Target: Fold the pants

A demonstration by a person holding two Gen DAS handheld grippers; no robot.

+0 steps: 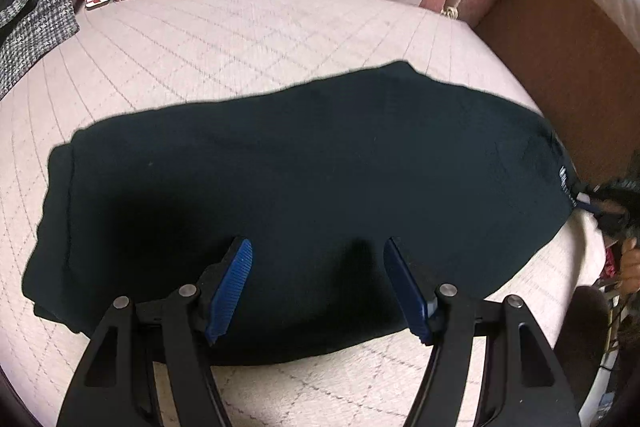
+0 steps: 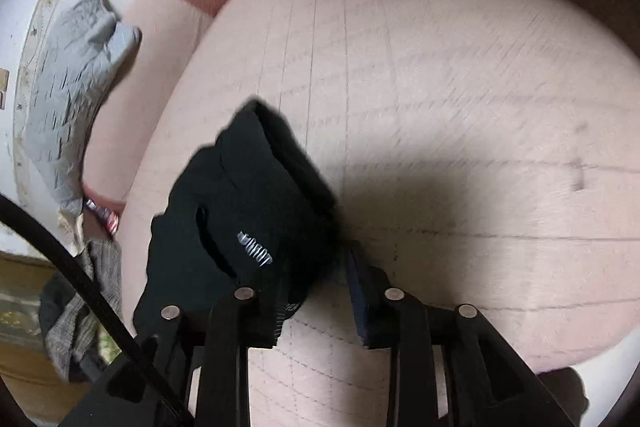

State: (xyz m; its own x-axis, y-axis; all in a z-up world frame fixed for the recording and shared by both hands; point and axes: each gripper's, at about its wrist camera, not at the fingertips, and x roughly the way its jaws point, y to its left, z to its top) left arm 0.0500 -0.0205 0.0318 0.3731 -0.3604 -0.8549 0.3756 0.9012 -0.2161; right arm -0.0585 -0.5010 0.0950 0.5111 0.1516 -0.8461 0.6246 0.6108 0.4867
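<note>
Black knit pants [image 1: 304, 195], halved lengthwise on the pink quilted sofa cushion [image 1: 224, 39]; cross-folds remain. Left gripper [image 1: 318, 287] spread wide above them; right gripper [image 2: 320, 291] parted at the waistband.

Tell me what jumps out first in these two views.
The black pants dominate, spread flat across the pink quilted cushion in the left wrist view. The left gripper hovers over their near edge, jaws wide apart and holding nothing. In the blurred right wrist view, the right gripper is at the bunched waistband end with the white logo; whether it grips the cloth is unclear.
</note>
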